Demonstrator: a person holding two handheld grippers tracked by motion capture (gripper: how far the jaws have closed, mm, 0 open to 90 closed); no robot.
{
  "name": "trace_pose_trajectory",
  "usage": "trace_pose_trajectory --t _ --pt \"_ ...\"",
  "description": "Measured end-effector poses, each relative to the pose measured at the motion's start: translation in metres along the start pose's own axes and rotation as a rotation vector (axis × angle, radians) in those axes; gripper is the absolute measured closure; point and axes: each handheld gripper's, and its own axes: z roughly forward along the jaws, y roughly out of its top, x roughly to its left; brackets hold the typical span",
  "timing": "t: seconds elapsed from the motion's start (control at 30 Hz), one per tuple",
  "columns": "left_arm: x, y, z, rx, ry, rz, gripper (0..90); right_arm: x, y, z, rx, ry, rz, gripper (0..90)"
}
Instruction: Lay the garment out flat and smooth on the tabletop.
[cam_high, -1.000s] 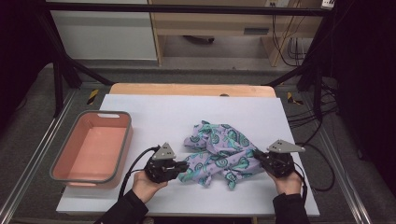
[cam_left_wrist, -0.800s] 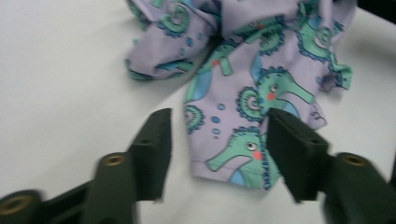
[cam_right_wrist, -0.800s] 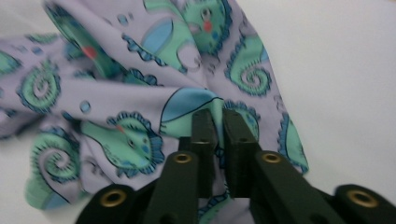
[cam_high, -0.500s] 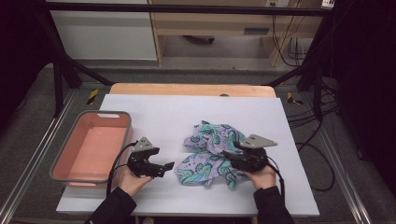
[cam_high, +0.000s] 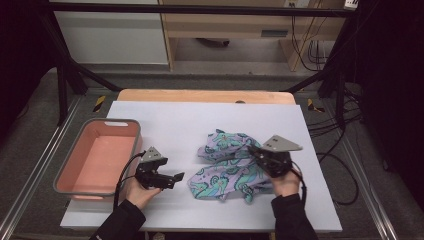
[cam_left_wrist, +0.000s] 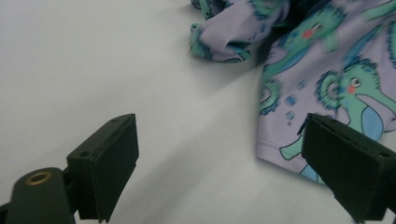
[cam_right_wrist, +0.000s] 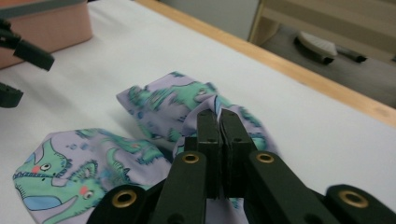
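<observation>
Two grippers worked the table: the right gripper (cam_high: 257, 154) had its jaws pressed together on a fold of the patterned garment (cam_high: 227, 165), pinching the cloth near its middle. The left gripper (cam_high: 176, 179) sat with jaws wide apart, just beside the garment's left edge, touching nothing. Garment lay crumpled on the white sheet (cam_high: 165, 120), right of the pink bin (cam_high: 75, 187).

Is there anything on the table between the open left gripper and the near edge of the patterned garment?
Nothing: in the left gripper view, bare white table separates the left gripper from the garment.
</observation>
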Motion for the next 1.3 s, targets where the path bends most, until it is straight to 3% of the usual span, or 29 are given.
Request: trace_pose_trajectory --t 0.13,0.2,0.27,0.3,0.4,0.43,0.5,0.53,0.57,0.6,0.7,0.77,0.9,0.93,0.97,1.0,1.07,1.1,1.13,1.17,1.2,1.23,1.27,1.3 --pt "0.0 0.0 0.0 0.0 -0.002 0.002 10.6 -0.017 -0.002 -0.022 -0.02 -0.044 0.022 88.3" --pt "0.0 0.0 0.0 -0.001 -0.001 0.002 10.6 -0.03 -0.012 -0.032 0.005 -0.083 0.032 88.2" --pt "0.0 0.0 0.0 -0.001 0.0 0.004 10.6 -0.035 -0.024 -0.032 0.05 -0.109 0.031 88.2" --pt "0.0 0.0 0.0 -0.002 0.001 0.006 10.6 -0.035 -0.024 -0.032 0.05 -0.109 0.031 88.2" --pt "0.0 0.0 0.0 -0.004 0.004 0.01 10.6 -0.04 -0.045 -0.024 0.119 -0.117 0.047 86.9" --pt "0.0 0.001 0.0 -0.007 0.007 0.009 10.6 -0.04 -0.053 -0.021 0.134 -0.099 0.07 79.8" --pt "0.0 0.001 0.0 -0.009 0.01 0.01 10.6 -0.035 -0.054 -0.018 0.104 -0.073 0.076 64.7" --pt "0.0 0.001 0.0 -0.009 0.01 0.01 10.6 -0.035 -0.054 -0.018 0.104 -0.073 0.076 64.7" --pt "0.0 0.001 0.0 -0.01 0.01 0.009 10.6 -0.026 -0.047 -0.015 0.079 -0.052 0.05 53.9" --pt "0.0 0.001 0.0 -0.01 0.01 0.009 10.6 -0.026 -0.047 -0.015 0.079 -0.052 0.05 53.9" --pt "-0.001 0.001 -0.001 -0.012 0.014 0.014 10.6 -0.009 -0.032 -0.004 0.051 -0.005 0.03 43.5" --pt "0.0 0.001 -0.002 -0.015 0.016 0.018 10.5 0.005 -0.022 0.009 0.047 0.031 0.005 36.9" --pt "0.0 0.001 -0.004 -0.019 0.018 0.016 10.5 0.034 -0.012 0.043 0.078 0.112 -0.02 34.7" --pt "0.001 0.001 -0.004 -0.019 0.016 0.015 10.5 0.05 -0.013 0.064 0.125 0.148 -0.047 35.5" --pt "0.001 0.001 -0.004 -0.019 0.016 0.016 10.5 0.057 -0.015 0.074 0.152 0.151 -0.068 38.0" --pt "0.001 0.001 -0.004 -0.019 0.016 0.016 10.5 0.057 -0.015 0.074 0.152 0.151 -0.068 38.0" --pt "0.0 0.001 -0.004 -0.018 0.016 0.015 10.5 0.067 -0.021 0.092 0.204 0.163 -0.09 42.8" --pt "0.0 0.001 -0.004 -0.017 0.014 0.018 10.5 0.072 -0.026 0.105 0.255 0.159 -0.109 51.5" --pt "0.0 0.001 -0.004 -0.017 0.014 0.018 10.5 0.072 -0.026 0.105 0.255 0.159 -0.109 51.5" --pt "0.0 0.001 -0.004 -0.018 0.014 0.019 10.5 0.073 -0.027 0.108 0.279 0.147 -0.122 70.0" --pt "0.0 0.001 -0.004 -0.018 0.015 0.02 10.5 0.073 -0.027 0.108 0.279 0.147 -0.122 70.0" --pt "0.001 0.001 -0.004 -0.016 0.013 0.017 10.5 0.069 -0.025 0.104 0.28 0.159 -0.125 86.4" --pt "0.001 0.001 -0.004 -0.016 0.013 0.017 10.5 0.069 -0.025 0.104 0.28 0.159 -0.125 86.4" --pt "0.001 0.0 -0.004 -0.016 0.015 0.016 10.5 0.062 -0.019 0.094 0.243 0.152 -0.101 87.6"
